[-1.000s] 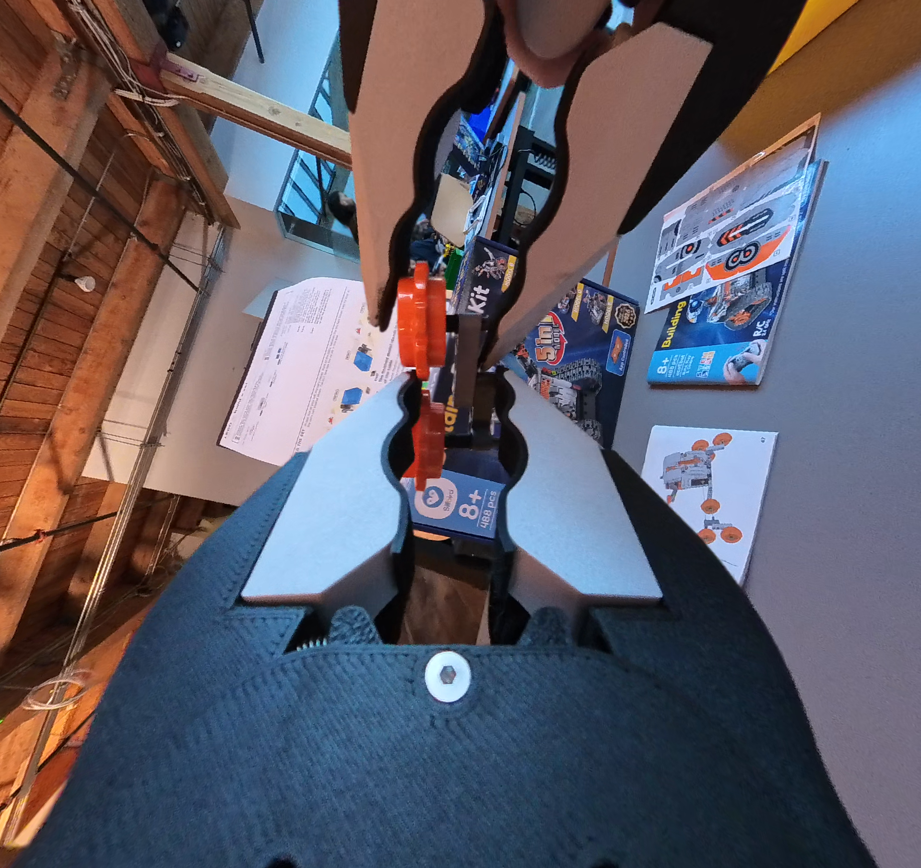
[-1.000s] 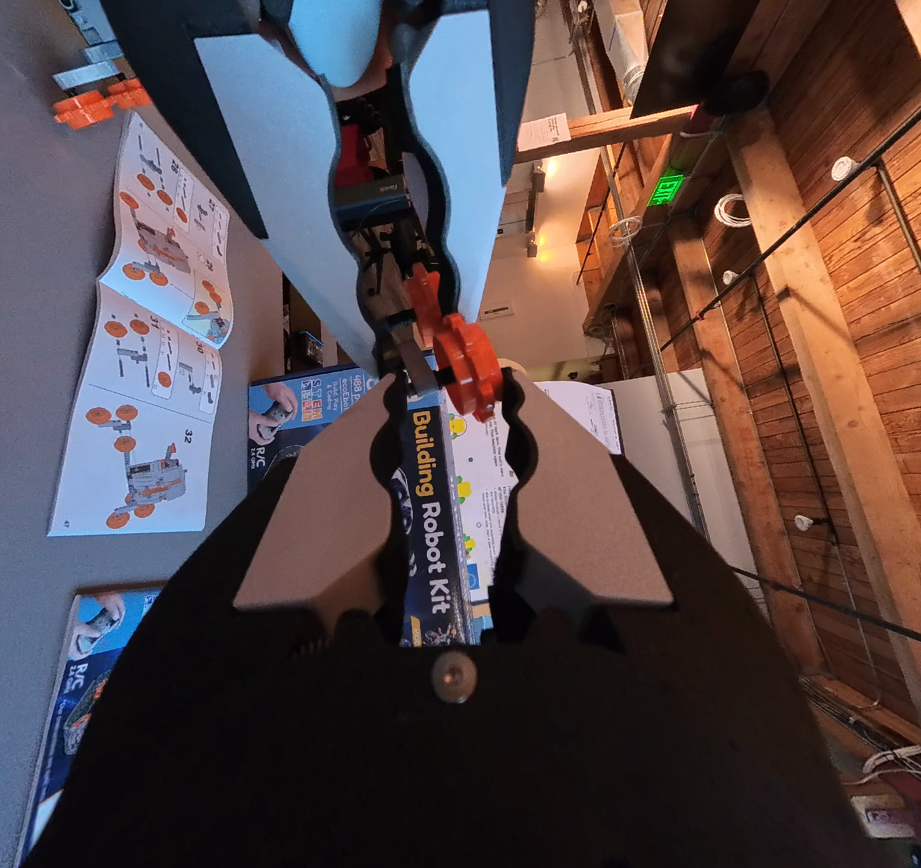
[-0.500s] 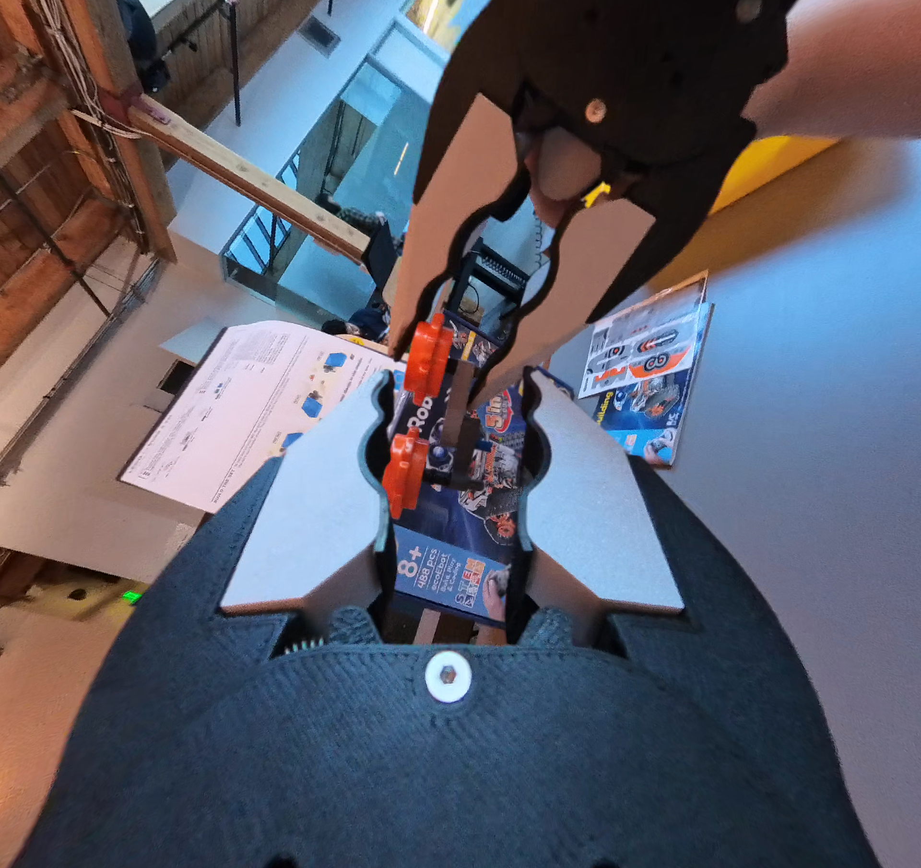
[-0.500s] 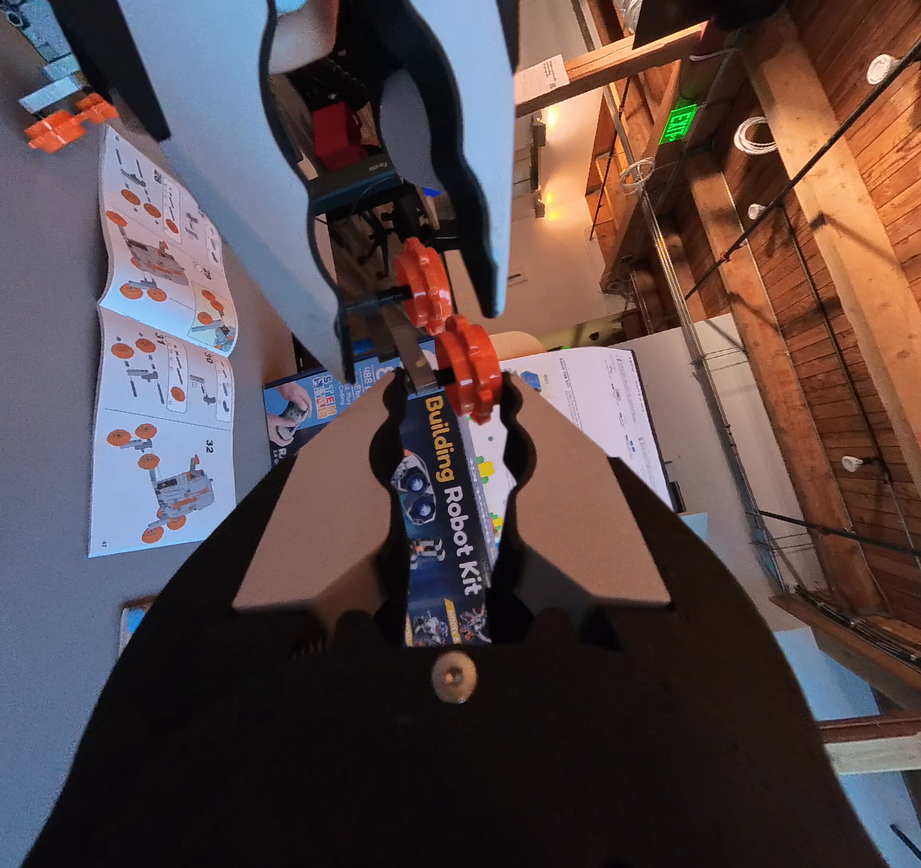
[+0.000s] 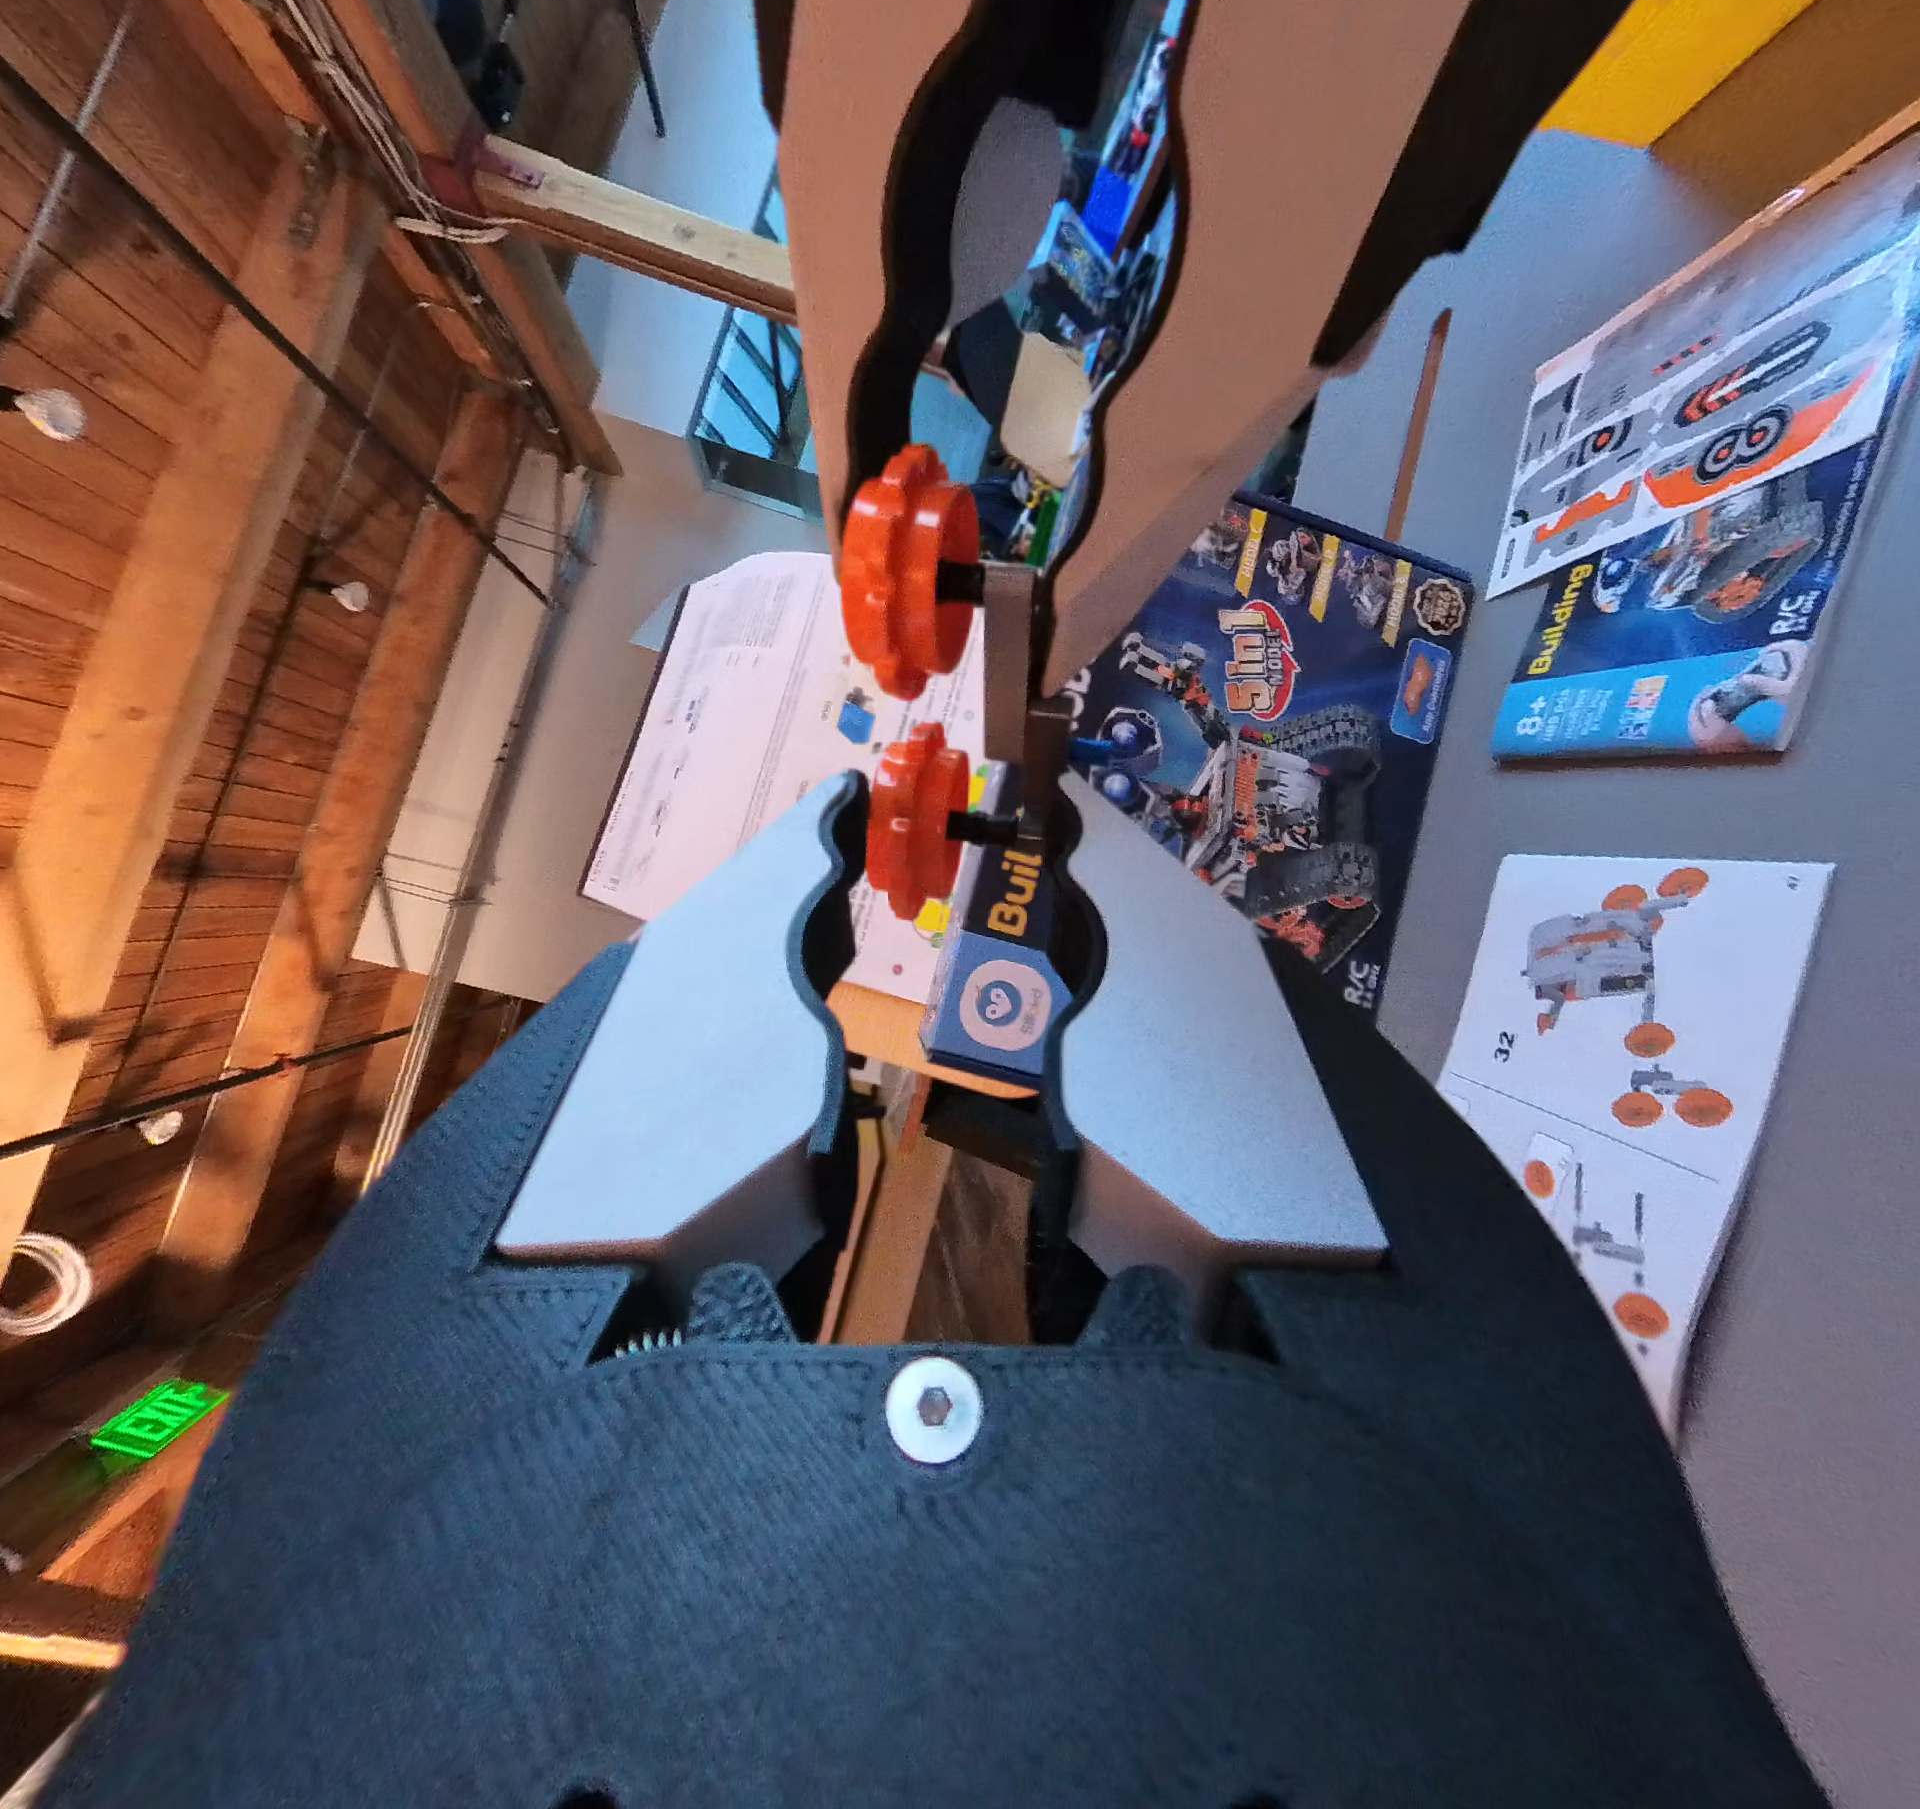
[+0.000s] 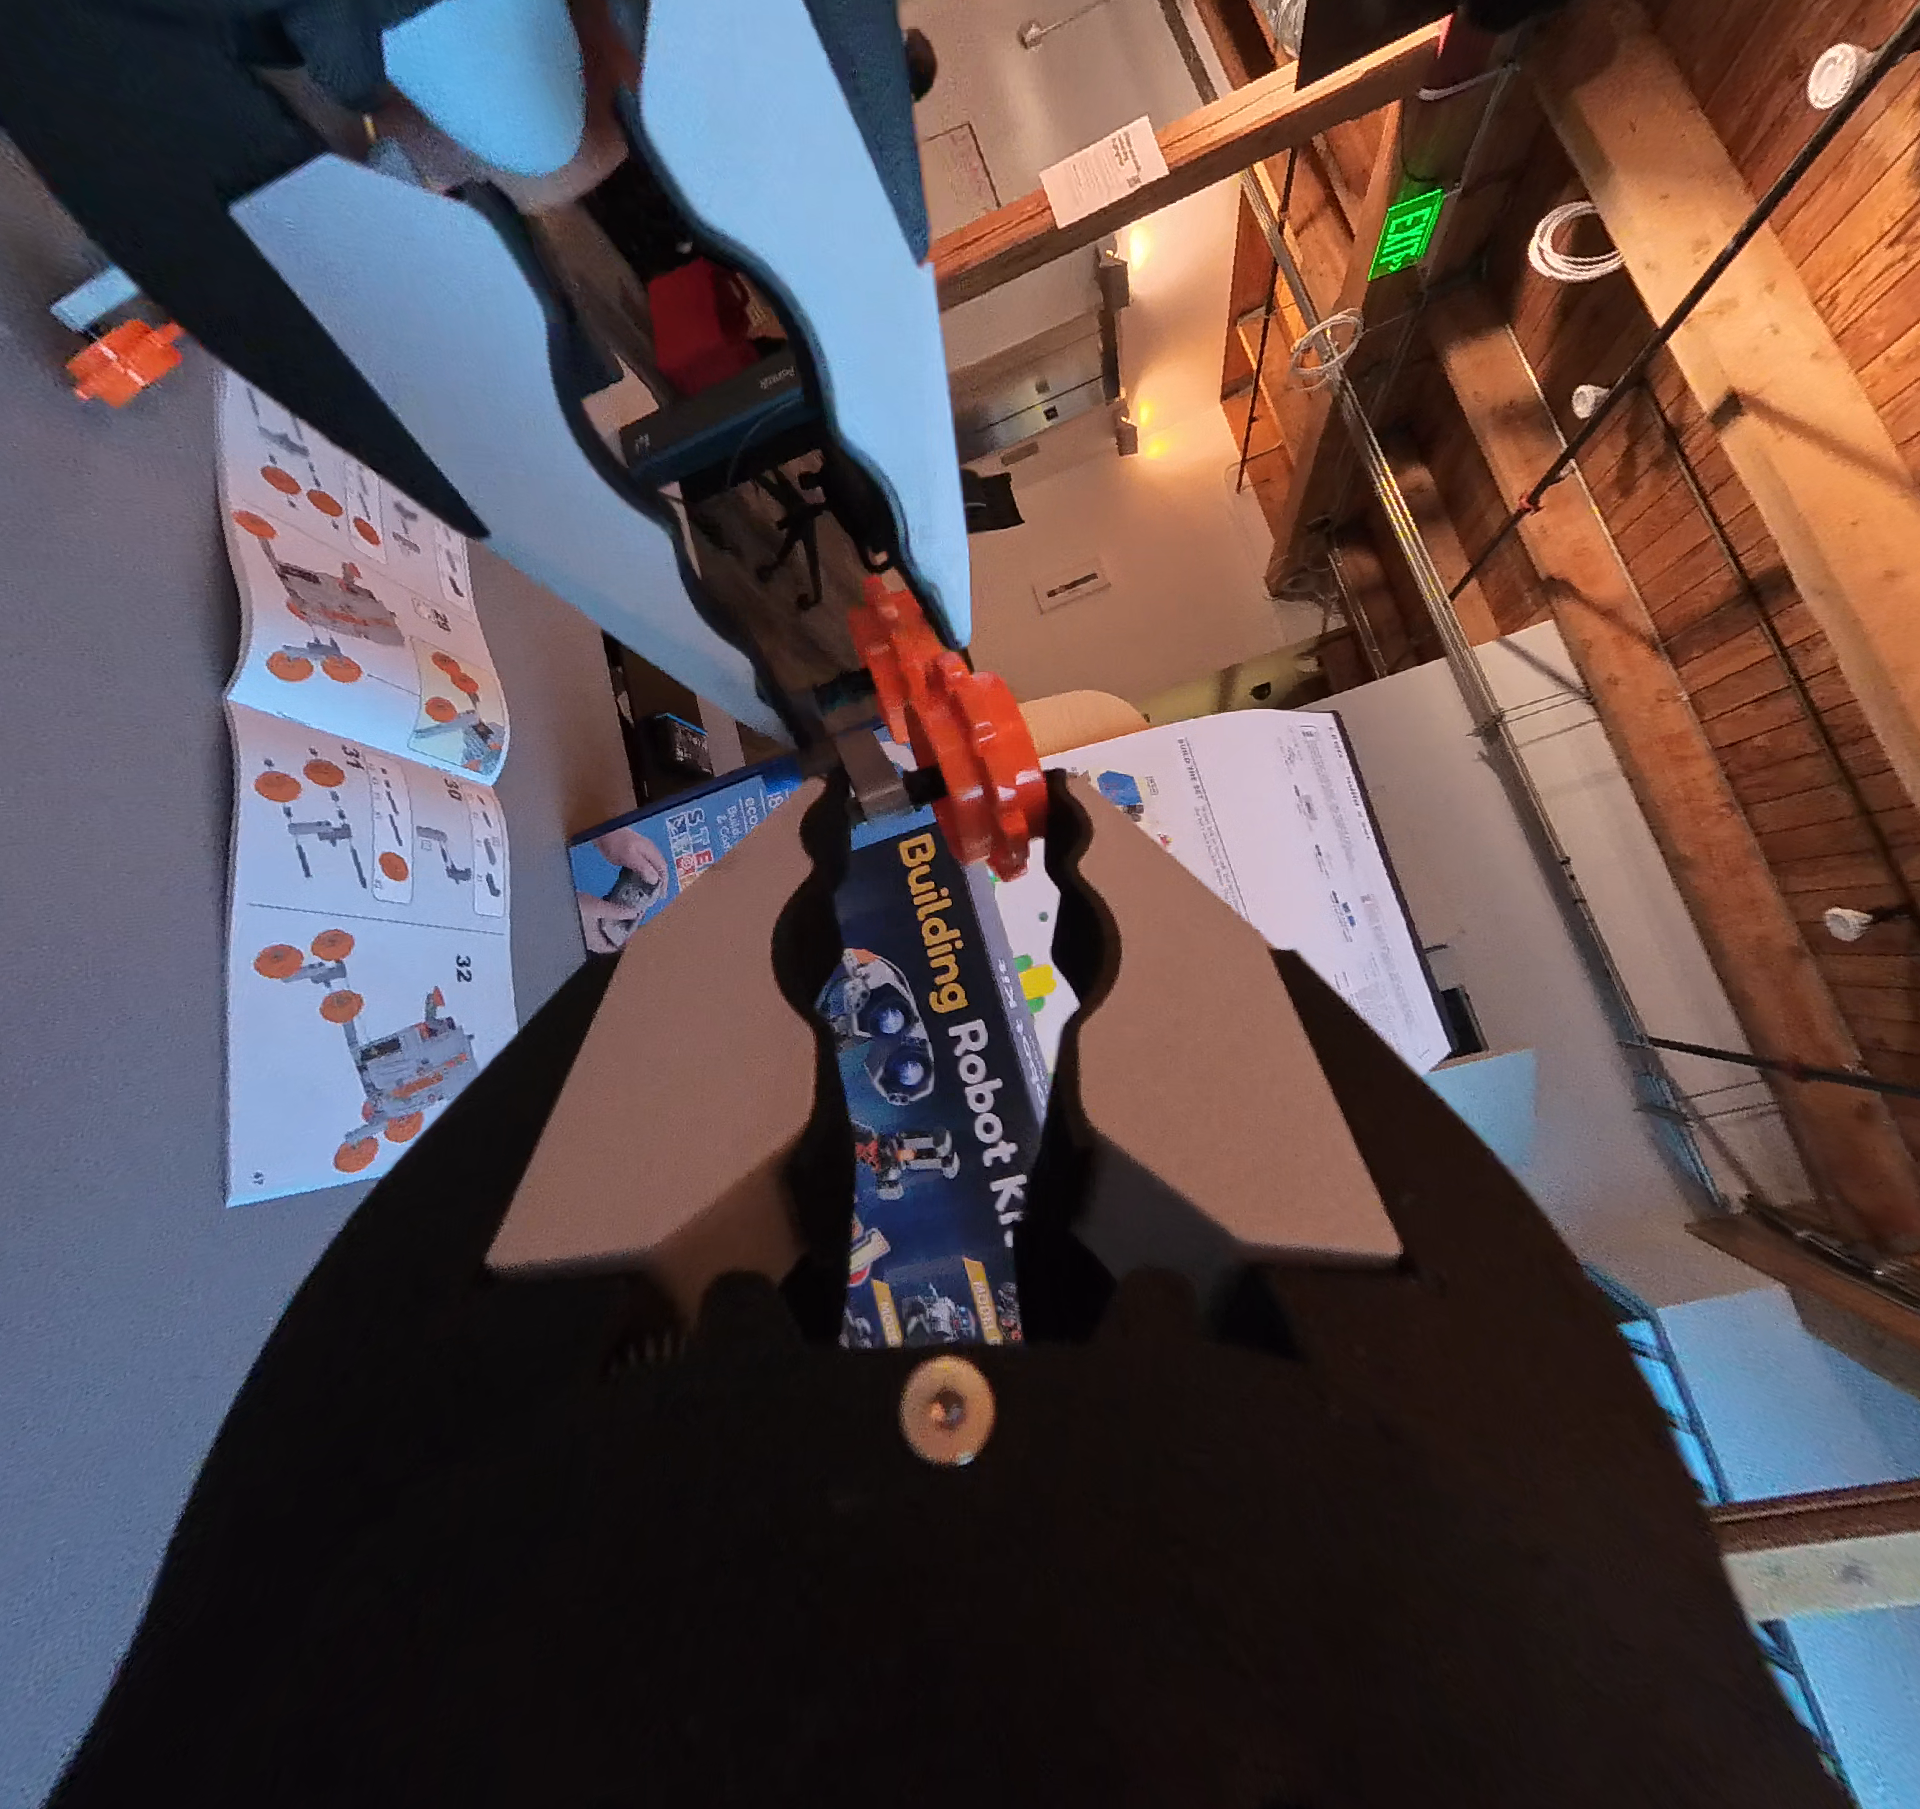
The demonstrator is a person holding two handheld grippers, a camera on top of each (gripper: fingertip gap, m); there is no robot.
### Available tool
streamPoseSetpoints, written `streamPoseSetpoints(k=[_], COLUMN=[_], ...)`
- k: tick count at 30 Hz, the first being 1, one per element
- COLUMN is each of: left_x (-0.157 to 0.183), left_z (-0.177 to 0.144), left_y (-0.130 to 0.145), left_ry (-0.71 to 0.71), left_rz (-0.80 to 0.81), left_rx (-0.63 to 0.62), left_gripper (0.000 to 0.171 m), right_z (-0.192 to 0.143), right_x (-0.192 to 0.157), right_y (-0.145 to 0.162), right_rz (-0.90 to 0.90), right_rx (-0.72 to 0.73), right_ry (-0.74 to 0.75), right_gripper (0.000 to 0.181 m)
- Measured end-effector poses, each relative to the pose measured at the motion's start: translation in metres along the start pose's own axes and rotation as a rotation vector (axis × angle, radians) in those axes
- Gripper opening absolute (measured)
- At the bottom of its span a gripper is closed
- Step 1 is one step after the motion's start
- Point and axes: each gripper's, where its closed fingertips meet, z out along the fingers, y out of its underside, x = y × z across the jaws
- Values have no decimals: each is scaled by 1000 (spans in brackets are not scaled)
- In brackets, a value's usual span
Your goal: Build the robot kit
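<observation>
A small assembly hangs in the air between my two grippers, which face each other tip to tip. It is a grey beam (image 5: 1006,637) with two orange gears on short black axles. My left gripper (image 5: 956,793), with grey pads, is shut across the lower gear (image 5: 914,819) and the beam's end. My right gripper (image 6: 940,783), with tan pads, is shut across the other gear (image 6: 982,772) and the beam (image 6: 871,772). The right gripper (image 5: 956,616) reaches in from the top of the left wrist view, next to the upper gear (image 5: 902,570). The left gripper (image 6: 878,684) comes from the top of the right wrist view.
Below lies a grey table (image 5: 1621,803) with an open instruction booklet (image 5: 1662,1032), a dark blue kit box (image 5: 1278,720), another booklet under a sticker sheet (image 5: 1704,533) and a white printed sheet (image 5: 748,720). Loose orange parts (image 6: 120,367) lie on the table beyond the open booklet. Only a small space, under 4 cm, lies between the two pairs of fingers.
Half a second ago my left gripper stood wider open and a little back from the right one. It has now narrowed onto the gear and beam. The right gripper has kept its hold.
</observation>
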Motion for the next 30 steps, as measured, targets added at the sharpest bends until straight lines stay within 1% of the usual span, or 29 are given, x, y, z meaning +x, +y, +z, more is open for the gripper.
streamPoseSetpoints(k=[3,6,8,11,13,16,18,20,21,25,28,30], left_x=[0,0,-3,-5,-4,3,2,-1,0,3,4,6], left_z=[4,3,-1,-11,-12,-4,1,3,4,4,6,5], left_y=[0,-1,-6,-24,-29,-28,-23,-21,-21,-22,-13,-13], left_ry=[-25,-11,2,29,34,21,-19,-69,-73,-46,-27,-12], left_rz=[12,-17,-55,-119,-115,-81,-63,-30,-25,-46,-23,-16], left_rx=[-15,-13,16,95,101,73,45,38,38,52,10,21], left_gripper=[31,32,32,29,27,29,28,16,16,16,16,16], right_z=[1,1,1,-1,-3,-6,-6,-6,-6,-8,-13,-14], right_x=[1,3,5,10,12,12,11,9,9,7,4,6], right_y=[2,3,1,-1,-5,-12,-16,-17,-16,-15,-17,-17], right_rz=[-5,16,58,113,148,193,196,192,189,181,147,146], right_rx=[-18,-23,-15,-4,16,49,62,61,60,74,81,81], right_ry=[5,6,5,5,3,-23,-34,-43,-46,-75,-96,-92], right_gripper=[36,36,36,36,36,36,36,36,36,36,33,33])
